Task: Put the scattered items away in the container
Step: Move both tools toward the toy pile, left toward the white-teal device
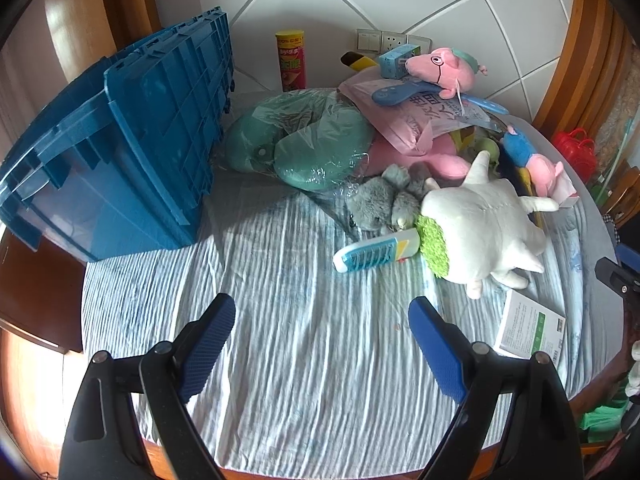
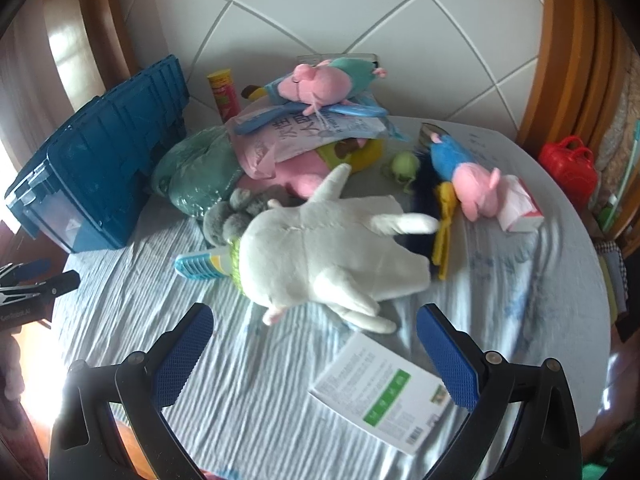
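Observation:
A blue crate (image 1: 120,152) stands at the left of the round table, also in the right wrist view (image 2: 96,168). Scattered items lie in a pile: a white plush (image 1: 480,228) (image 2: 328,252), a grey plush (image 1: 380,200), a teal bagged pillow (image 1: 304,144), a pink pig plush (image 1: 444,66) (image 2: 320,80), a blue-bodied pig plush (image 2: 464,172), a blue-white tube (image 1: 376,255) (image 2: 202,266) and a white-green box (image 1: 530,330) (image 2: 380,386). My left gripper (image 1: 322,320) is open and empty above the cloth. My right gripper (image 2: 314,330) is open and empty, just before the white plush.
A yellow-red crisp can (image 1: 291,60) stands at the back by the wall. A red basket (image 2: 568,168) sits beyond the table's right edge. The striped tablecloth (image 1: 280,360) covers the table. Wooden door frames flank both sides.

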A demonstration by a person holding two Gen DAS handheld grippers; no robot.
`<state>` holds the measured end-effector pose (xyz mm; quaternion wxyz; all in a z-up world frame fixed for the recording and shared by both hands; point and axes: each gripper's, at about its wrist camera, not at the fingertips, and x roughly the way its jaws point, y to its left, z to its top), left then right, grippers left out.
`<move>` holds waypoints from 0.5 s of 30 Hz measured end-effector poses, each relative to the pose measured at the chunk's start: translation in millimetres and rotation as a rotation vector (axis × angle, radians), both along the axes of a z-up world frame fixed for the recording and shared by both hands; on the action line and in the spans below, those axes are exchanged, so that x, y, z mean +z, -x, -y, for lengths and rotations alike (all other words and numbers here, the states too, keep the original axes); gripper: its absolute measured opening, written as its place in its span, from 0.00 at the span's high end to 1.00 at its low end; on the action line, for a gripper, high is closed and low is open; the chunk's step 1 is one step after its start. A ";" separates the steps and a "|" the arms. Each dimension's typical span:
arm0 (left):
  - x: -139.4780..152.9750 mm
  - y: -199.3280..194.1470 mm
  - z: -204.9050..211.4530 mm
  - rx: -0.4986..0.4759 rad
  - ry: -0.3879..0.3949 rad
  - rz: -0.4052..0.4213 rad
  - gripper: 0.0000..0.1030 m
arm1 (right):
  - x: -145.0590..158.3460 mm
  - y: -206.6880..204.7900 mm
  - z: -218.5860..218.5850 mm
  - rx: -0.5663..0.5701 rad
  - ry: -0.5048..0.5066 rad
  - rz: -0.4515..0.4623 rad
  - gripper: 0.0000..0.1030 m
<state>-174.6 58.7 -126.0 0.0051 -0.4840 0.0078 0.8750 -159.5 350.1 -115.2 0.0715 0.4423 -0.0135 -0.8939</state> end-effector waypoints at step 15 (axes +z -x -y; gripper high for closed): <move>-43.9 63.2 -10.6 0.234 -0.051 0.099 0.13 | -25.2 104.6 22.6 0.282 -0.003 0.068 0.21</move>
